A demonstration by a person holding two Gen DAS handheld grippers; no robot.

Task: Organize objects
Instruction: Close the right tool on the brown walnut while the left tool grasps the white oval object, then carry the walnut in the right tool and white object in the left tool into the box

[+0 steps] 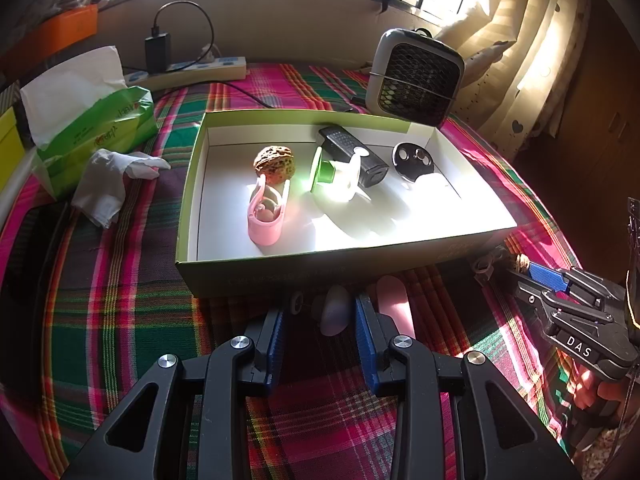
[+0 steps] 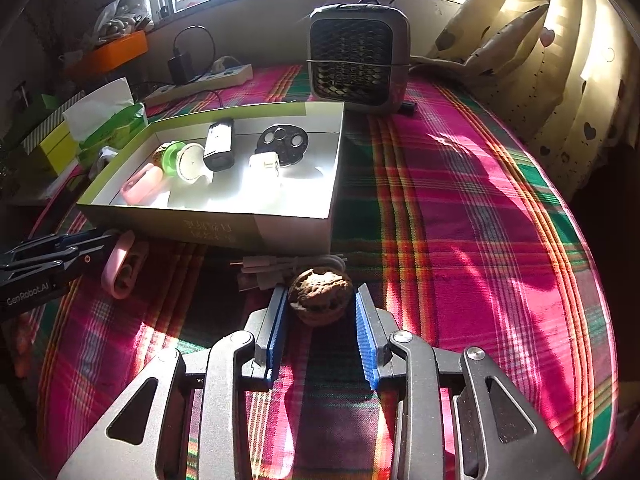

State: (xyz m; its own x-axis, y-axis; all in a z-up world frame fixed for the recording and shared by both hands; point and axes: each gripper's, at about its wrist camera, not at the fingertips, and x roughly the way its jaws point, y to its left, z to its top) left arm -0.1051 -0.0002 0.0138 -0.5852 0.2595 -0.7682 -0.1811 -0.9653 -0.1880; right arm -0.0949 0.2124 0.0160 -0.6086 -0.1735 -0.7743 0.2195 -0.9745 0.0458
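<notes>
A green cardboard box (image 1: 188, 216) (image 2: 208, 230) on the plaid cloth holds a walnut (image 1: 275, 162), a pink clip (image 1: 266, 212), a green and white spool (image 1: 330, 174), a black device (image 1: 352, 154) and a black perforated disc (image 1: 412, 160). My left gripper (image 1: 320, 320) is open around a small pale lilac object (image 1: 336, 312), with a pink case (image 1: 394, 304) just right of it. My right gripper (image 2: 322, 310) stands around a second walnut (image 2: 320, 294) on the cloth, both pads at its sides. White cables (image 2: 280, 268) lie behind the walnut.
A tissue pack (image 1: 92, 120) and a crumpled tissue (image 1: 112, 184) lie left of the box. A small fan heater (image 1: 418, 78) (image 2: 358, 58) stands behind it, with a power strip (image 1: 192, 68) at the back and curtains (image 2: 540, 80) to the right.
</notes>
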